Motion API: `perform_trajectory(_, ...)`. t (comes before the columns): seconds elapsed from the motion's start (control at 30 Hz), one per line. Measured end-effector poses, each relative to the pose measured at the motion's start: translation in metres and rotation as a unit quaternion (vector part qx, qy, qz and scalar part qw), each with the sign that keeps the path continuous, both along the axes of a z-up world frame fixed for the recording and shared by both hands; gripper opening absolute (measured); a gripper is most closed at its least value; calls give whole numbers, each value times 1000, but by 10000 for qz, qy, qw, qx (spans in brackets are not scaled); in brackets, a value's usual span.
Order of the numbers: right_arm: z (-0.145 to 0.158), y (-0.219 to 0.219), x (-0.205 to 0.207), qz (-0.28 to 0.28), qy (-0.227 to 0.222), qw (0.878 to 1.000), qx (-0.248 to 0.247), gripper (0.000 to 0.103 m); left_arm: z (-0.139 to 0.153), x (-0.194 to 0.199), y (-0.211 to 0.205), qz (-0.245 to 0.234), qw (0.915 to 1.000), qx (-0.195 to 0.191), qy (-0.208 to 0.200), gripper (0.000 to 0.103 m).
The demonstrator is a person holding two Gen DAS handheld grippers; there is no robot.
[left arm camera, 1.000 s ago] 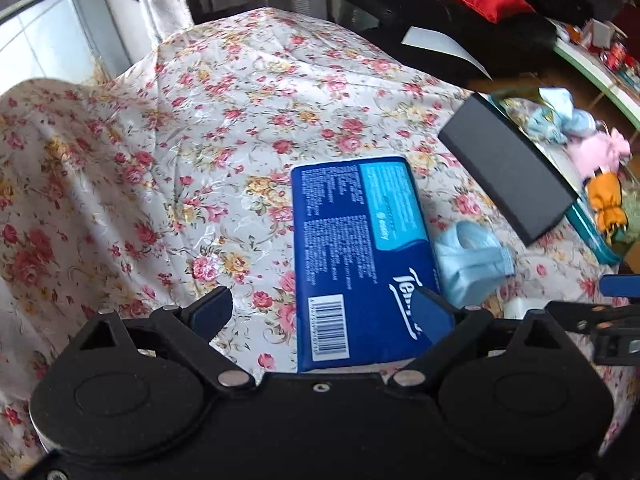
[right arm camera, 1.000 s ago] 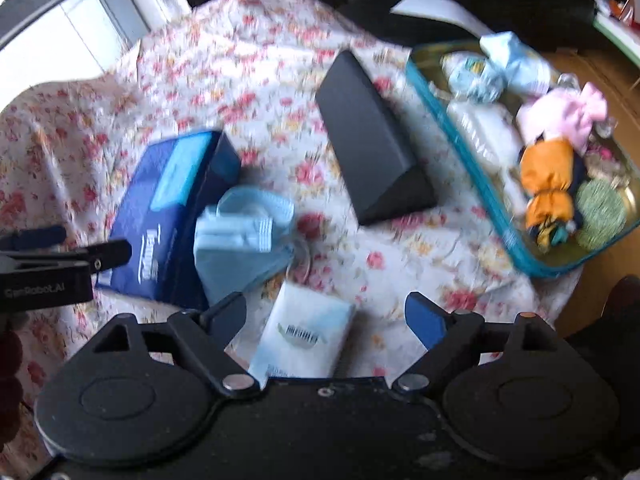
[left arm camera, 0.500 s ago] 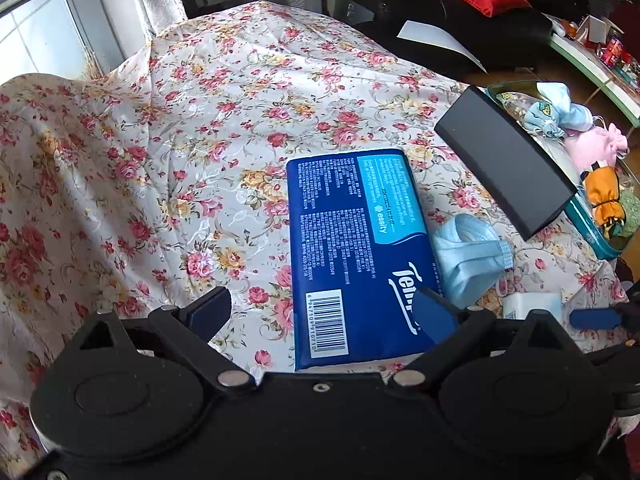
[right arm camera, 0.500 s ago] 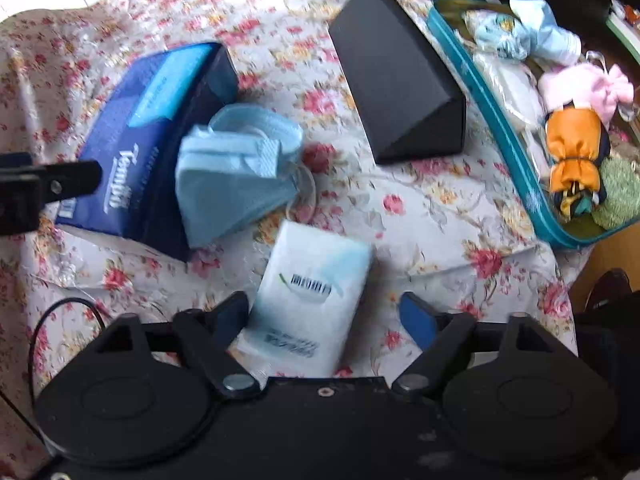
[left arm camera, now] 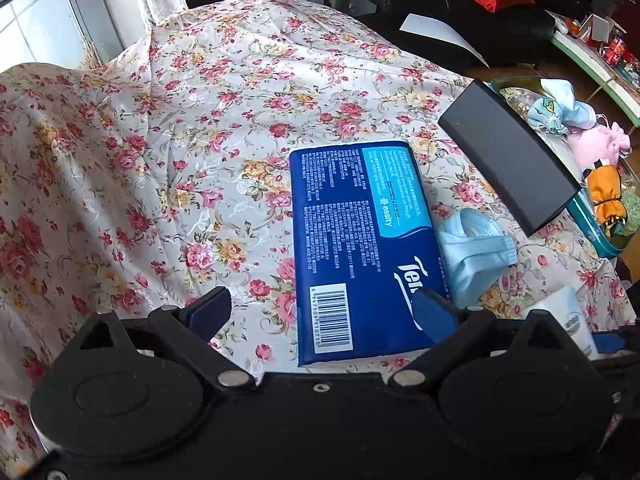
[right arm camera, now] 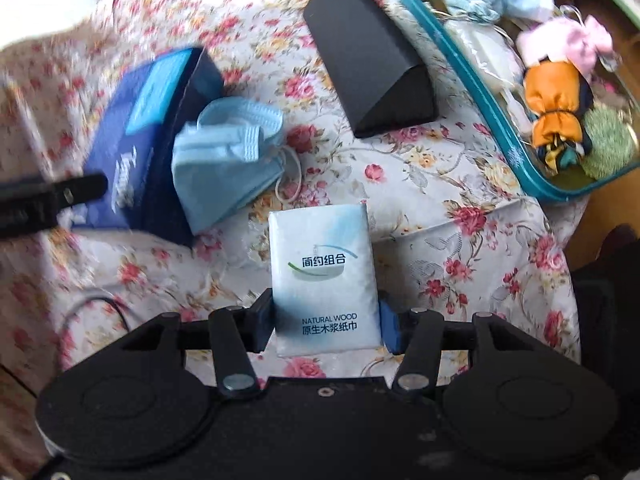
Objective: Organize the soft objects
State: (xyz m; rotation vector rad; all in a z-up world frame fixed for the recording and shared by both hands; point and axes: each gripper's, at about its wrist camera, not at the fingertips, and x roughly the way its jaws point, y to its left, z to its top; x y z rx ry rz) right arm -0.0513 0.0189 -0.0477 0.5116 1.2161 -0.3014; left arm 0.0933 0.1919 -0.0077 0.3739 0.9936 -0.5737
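On the flowered cloth lies a small white tissue pack (right arm camera: 324, 276) with its near end between my right gripper's (right arm camera: 326, 324) blue pads. The jaws are closing and both pads touch the pack's sides. To its upper left rests a crumpled light-blue face mask (right arm camera: 224, 168), leaning on a large dark-blue tissue pack (right arm camera: 132, 140). In the left wrist view my left gripper (left arm camera: 323, 310) hangs open above the near end of that blue pack (left arm camera: 360, 240), apart from it. The mask (left arm camera: 472, 252) lies right of it.
A black wedge-shaped case (right arm camera: 368, 52) sits beyond the mask. At the right table edge a teal tray (right arm camera: 460, 64) holds several soft things: pink, orange, green and light-blue. The cloth (left arm camera: 160, 160) falls away at the left and near edges.
My right gripper came down over the white tissue pack and its jaws narrowed from wide open until they meet the pack's sides. The left gripper stayed open above the blue pack.
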Motion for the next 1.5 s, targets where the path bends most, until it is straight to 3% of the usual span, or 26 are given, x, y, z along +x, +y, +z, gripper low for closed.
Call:
perform_trajectory(0.33, 24, -42, -14, -617, -371, 9970, 270, 52, -4, 1, 2, -74, 9999, -18, -113, 94)
perform_trajectory(0.5, 16, -45, -7, -545, -373, 9967, 464, 52, -4, -9, 3, -227, 9965, -78, -802, 95)
perform_trajectory(0.6, 17, -42, -6, -453, -433, 9973, 386, 52, -9, -18, 0, -306, 9920, 101, -1223, 94)
perform_trajectory(0.8, 26, -49, -12, -570, -629, 9961, 259, 52, -1, -30, -12, -347, 9923, 381, -1124, 94)
perform_trajectory(0.9, 40, -57, -15, -580, -840, 9948, -53, 52, 9, -39, -25, -389, 9918, 483, -1116, 95)
perform_trajectory(1.07, 46, -85, -21, -854, -987, 9914, -71, 52, 11, -40, -54, -180, 9983, 388, -404, 95)
perform_trajectory(1.23, 39, -95, -22, -858, -1011, 9910, 171, 52, 7, -26, -83, 519, 9973, 502, 110, 94)
perform_trajectory(1.33, 37, -94, -21, -829, -1050, 9908, 198, 52, 7, -19, -102, 783, 9949, 630, 31, 94)
perform_trajectory(1.5, 35, -95, -21, -850, -1113, 9896, 334, 52, -3, -9, -132, 1069, 9862, 1234, -267, 94)
